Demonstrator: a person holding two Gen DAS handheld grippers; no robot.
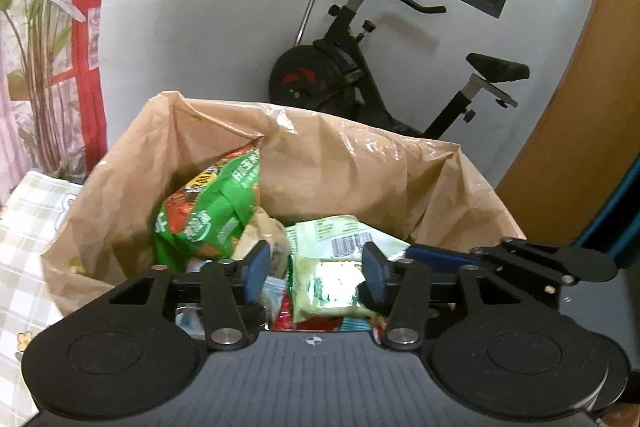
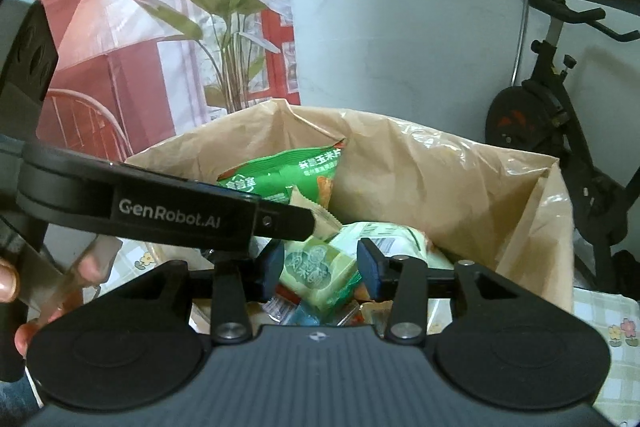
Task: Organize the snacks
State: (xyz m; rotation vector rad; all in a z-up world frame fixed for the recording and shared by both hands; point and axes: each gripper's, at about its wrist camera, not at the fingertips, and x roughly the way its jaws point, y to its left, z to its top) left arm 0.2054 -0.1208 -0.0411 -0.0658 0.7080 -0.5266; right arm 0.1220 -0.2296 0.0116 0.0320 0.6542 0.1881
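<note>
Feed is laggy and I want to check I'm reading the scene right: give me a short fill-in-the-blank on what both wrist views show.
1. The snacks lie inside a crinkled ____ bag.
2. The tall chip packet leaning at the back of the bag is mostly ____.
3. Against the white wall behind the bag stands an exercise ____.
4. The pale green packet sits between the pads of the right tongs, and the pads look ____ of it.

Missing words: brown; green; bike; clear

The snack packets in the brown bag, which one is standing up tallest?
The bright green chip packet, leaning against the back left of the brown bag. The pale green packets lie low in the pile nearer the grippers.
</note>
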